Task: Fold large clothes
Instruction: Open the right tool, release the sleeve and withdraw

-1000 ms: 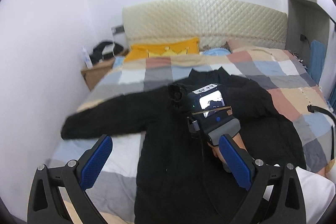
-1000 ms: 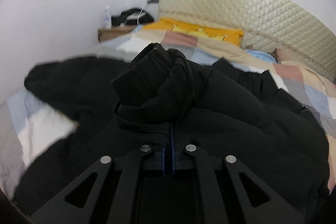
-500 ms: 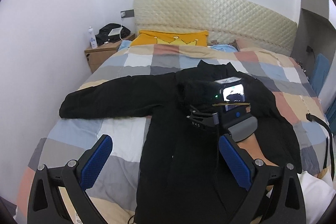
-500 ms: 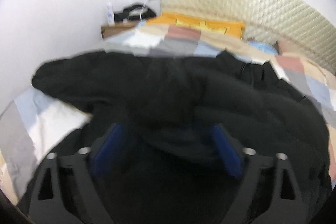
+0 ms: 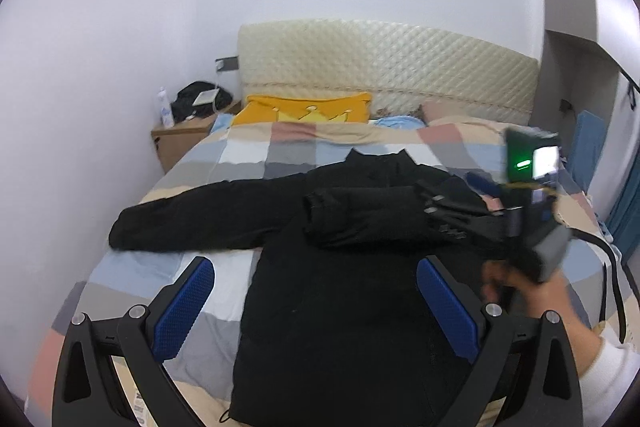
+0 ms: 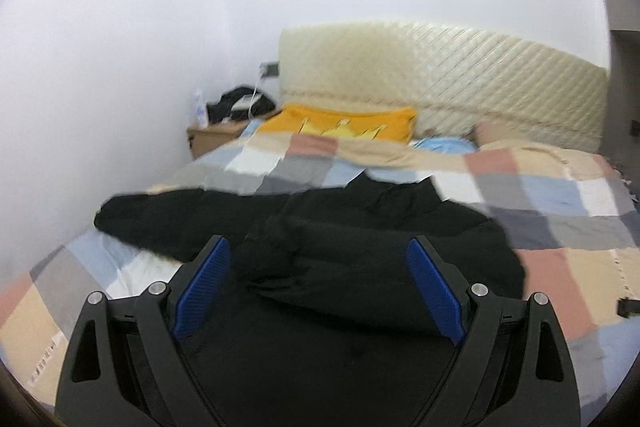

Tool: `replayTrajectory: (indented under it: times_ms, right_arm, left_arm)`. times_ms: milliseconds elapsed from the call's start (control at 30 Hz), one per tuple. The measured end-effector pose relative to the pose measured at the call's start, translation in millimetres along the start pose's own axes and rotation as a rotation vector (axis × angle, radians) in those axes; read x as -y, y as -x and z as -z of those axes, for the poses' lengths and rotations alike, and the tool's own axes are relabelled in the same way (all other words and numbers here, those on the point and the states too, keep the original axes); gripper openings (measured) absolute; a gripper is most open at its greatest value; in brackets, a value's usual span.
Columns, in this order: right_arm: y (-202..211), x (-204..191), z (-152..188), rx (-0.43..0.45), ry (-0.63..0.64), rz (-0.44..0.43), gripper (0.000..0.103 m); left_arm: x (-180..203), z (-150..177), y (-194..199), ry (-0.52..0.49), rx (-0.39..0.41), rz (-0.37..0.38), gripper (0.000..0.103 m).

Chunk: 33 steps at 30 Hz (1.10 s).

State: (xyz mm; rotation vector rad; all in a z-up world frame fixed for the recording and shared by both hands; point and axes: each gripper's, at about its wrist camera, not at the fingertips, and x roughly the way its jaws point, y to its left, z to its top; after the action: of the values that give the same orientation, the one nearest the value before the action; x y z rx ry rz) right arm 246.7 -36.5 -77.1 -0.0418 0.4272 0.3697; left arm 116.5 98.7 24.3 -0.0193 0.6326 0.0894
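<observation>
A black padded jacket (image 5: 344, 291) lies flat on the checked bed cover (image 5: 256, 155). Its left sleeve (image 5: 192, 215) stretches out to the left. Its right sleeve (image 5: 360, 215) lies folded across the chest. My left gripper (image 5: 316, 303) is open and empty above the jacket's lower body. My right gripper (image 6: 320, 287) is open and empty above the folded sleeve (image 6: 360, 267); it also shows in the left wrist view (image 5: 452, 203), held at the right over the jacket's right shoulder. The jacket also shows in the right wrist view (image 6: 320, 347).
A yellow pillow (image 5: 308, 109) and a quilted cream headboard (image 5: 384, 67) are at the far end. A wooden nightstand (image 5: 180, 139) with a bottle and a black bag stands at the far left by the white wall. Blue cloth (image 5: 588, 143) hangs at the right.
My right gripper opened and let go of the right sleeve, which now lies across the jacket's chest. It then drew back to the right. My left gripper pulled back.
</observation>
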Motion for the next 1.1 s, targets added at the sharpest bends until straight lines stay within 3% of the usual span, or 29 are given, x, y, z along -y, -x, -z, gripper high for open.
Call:
replayTrajectory:
  times_ms: [133, 233, 433, 600, 833, 1100]
  right_arm:
    - [50.3, 25.2, -0.5, 0.050, -0.023, 0.045, 0.091]
    - [78.9, 41.1, 1.4, 0.072, -0.041, 0.071, 0.091]
    - [121.6, 55.8, 22.5, 0.105, -0.031, 0.109, 0.091]
    - [142.0, 64.8, 60.7, 0.158, -0.070, 0.106, 0.093]
    - [139.3, 79.8, 101.2, 0.066, -0.120, 0.101, 0.093]
    - [159.5, 81.9, 132.2, 0.038, -0.118, 0.124, 0.093]
  left_arm:
    - [19.9, -1.0, 4.1, -0.059, 0.030, -0.001, 0.102]
    - [33.5, 0.6, 7.2, -0.076, 0.050, 0.043, 0.102]
    - [41.6, 17.7, -7.9, 0.027, 0.079, 0.117, 0.102]
    - [52.7, 49.3, -39.1, 0.068, 0.046, 0.138, 0.102]
    - [65.6, 65.8, -53.0, 0.004, 0.046, 0.107, 0.102]
    - [48.3, 76.5, -60.9, 0.069, 0.043, 0.119, 0.102]
